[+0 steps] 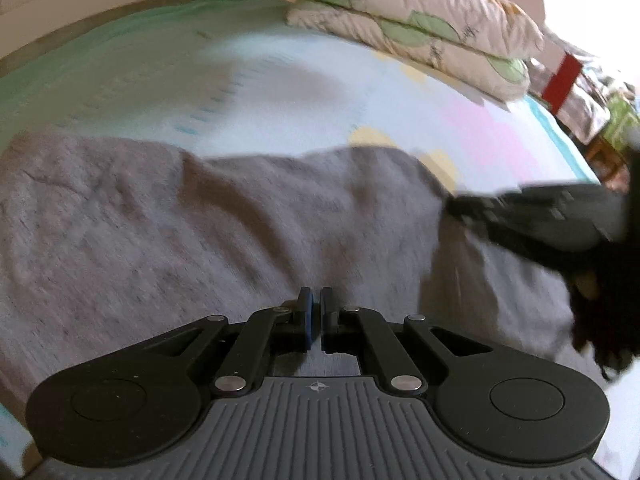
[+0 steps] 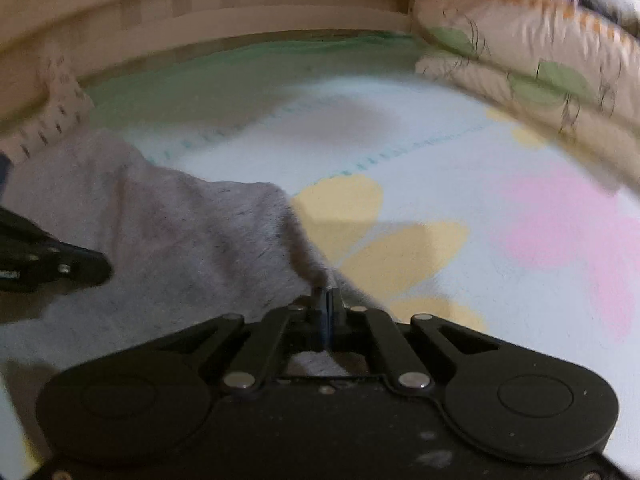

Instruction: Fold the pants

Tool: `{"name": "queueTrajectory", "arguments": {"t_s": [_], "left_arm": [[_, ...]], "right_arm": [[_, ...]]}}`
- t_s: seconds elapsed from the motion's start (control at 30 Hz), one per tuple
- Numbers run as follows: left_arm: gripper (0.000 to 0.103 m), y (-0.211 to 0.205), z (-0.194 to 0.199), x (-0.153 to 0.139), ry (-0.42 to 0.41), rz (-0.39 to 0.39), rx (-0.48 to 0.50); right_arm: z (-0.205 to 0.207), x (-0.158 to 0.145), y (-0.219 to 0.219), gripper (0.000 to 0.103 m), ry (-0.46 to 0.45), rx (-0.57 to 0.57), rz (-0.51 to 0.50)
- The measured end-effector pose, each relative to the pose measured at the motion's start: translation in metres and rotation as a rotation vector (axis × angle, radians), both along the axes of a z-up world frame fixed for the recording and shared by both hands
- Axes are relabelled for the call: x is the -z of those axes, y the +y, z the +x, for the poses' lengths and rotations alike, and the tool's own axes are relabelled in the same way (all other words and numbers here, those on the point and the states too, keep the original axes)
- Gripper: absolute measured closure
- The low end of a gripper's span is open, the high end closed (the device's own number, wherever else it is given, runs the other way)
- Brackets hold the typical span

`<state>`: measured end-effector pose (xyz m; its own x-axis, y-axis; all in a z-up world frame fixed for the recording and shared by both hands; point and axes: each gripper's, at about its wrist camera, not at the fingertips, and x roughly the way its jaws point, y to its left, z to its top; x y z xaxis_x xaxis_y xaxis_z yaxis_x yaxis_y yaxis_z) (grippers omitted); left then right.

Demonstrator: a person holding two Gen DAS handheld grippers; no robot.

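Both grippers, left gripper [image 1: 315, 312] and right gripper [image 2: 328, 312], seem pinched on the grey pants [image 1: 200, 232] spread across the flowered bedsheet [image 1: 300, 92], pillows [image 1: 420, 24] at one o'clock, probably lifting an edge to fold it over.

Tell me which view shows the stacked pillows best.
Left wrist: both stacked pillows appear nearly whole, leaf print sharp, on the bedsheet. Right wrist shows them blurred and cut off at the frame's right edge.
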<state>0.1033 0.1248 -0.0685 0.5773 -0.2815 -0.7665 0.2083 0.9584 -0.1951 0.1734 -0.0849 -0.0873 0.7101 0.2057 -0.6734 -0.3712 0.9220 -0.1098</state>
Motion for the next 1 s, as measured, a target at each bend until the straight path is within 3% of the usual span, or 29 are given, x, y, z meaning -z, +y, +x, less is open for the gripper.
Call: {"name": "queueTrajectory", "arguments": {"t_s": [0.17,0.23,0.3,0.47,0.6,0.77,1.0], "left_arm": [[0.097,-0.01,-0.019,-0.001,-0.007,0.051,0.031],[0.097,-0.007,-0.024,-0.007,-0.003,0.031,0.01],[0.097,-0.004,-0.034,-0.012,-0.01,0.006,0.009],[0.097,-0.017,-0.059,-0.016,-0.009,0.018,0.068],[0.096,-0.031,-0.065,0.0,0.075,0.045,0.107],[0.093,-0.037,-0.06,-0.008,0.055,0.067,0.111],[0.093,-0.059,-0.031,-0.02,0.007,0.058,0.119]], "right_arm": [[0.016,0.014,-0.002,0.102,0.015,0.092,0.029],[0.009,0.011,-0.002,0.1,0.002,0.118,0.041],[-0.008,0.0,-0.009,0.091,-0.005,0.161,0.098],[-0.073,-0.012,-0.035,0.089,0.096,0.193,0.236],[-0.135,0.006,-0.042,0.089,0.212,0.226,0.2],[-0.177,0.005,-0.066,0.088,0.205,0.311,0.248],[-0.18,-0.009,-0.115,0.081,0.116,0.393,0.265]]}}
